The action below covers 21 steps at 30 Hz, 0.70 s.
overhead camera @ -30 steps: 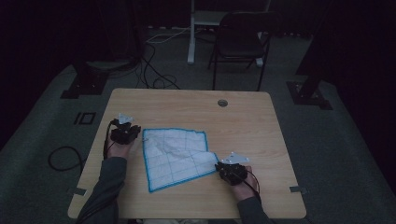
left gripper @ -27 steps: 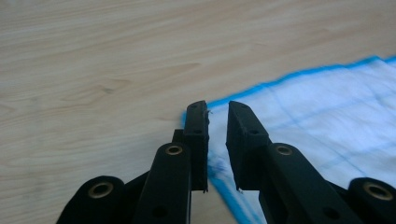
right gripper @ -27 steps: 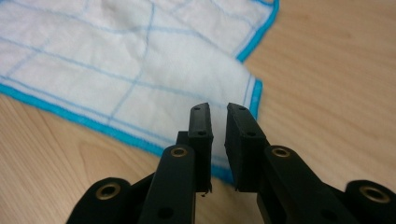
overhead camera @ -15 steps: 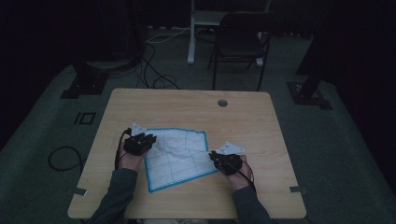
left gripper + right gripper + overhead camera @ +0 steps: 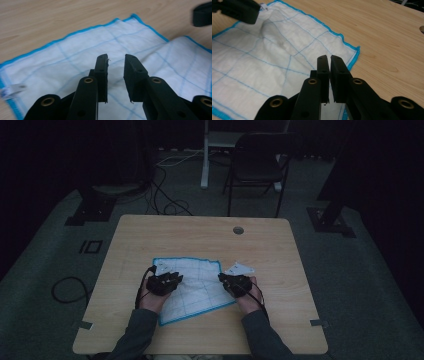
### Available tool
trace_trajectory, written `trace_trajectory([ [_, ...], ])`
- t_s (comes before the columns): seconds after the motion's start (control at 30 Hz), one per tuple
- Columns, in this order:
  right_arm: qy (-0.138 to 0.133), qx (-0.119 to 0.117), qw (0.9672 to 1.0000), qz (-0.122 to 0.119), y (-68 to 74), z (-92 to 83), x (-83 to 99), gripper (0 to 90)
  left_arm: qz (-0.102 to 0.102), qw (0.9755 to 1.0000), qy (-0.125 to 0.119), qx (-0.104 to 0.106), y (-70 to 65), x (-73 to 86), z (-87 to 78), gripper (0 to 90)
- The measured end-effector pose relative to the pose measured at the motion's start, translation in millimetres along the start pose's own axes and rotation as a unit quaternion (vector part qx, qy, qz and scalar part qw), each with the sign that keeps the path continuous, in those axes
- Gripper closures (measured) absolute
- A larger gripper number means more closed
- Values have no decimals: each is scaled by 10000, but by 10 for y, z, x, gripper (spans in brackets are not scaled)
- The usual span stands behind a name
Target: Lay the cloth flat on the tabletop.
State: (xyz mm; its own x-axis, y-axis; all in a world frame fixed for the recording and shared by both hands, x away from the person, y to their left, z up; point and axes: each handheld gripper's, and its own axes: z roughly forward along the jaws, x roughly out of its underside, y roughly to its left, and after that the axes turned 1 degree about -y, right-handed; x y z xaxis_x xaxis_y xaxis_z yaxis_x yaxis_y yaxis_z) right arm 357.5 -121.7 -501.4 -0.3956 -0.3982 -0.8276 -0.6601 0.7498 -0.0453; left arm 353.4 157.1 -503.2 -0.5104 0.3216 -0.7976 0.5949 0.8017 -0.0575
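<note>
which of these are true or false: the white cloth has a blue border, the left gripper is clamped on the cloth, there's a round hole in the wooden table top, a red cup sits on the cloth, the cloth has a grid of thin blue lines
1. The white cloth with a blue hem has a blue border: true.
2. The left gripper is clamped on the cloth: false; its jaws stand apart above the cloth with nothing between them and have just been opening.
3. The light wooden table top has a round hole: true.
4. A red cup sits on the cloth: false; there is no cup on it.
5. The cloth carries a grid of thin blue lines: true.
</note>
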Motion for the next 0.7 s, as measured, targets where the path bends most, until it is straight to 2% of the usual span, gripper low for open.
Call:
trace_trajectory([
  [0.1,54,-1,10000,-19,-22,62,-9,873,103,9999,19,123,-117,13,38,737],
  [0.33,251,1,9997,-58,-77,225,-23,894,191,9991,73,378,-330,54,130,741],
  [0.47,408,-65,9991,-99,-85,331,-23,895,378,9976,197,552,-493,113,179,746],
  [0.7,630,-182,9976,-233,-57,465,-17,891,452,9955,425,713,-629,217,253,760],
])
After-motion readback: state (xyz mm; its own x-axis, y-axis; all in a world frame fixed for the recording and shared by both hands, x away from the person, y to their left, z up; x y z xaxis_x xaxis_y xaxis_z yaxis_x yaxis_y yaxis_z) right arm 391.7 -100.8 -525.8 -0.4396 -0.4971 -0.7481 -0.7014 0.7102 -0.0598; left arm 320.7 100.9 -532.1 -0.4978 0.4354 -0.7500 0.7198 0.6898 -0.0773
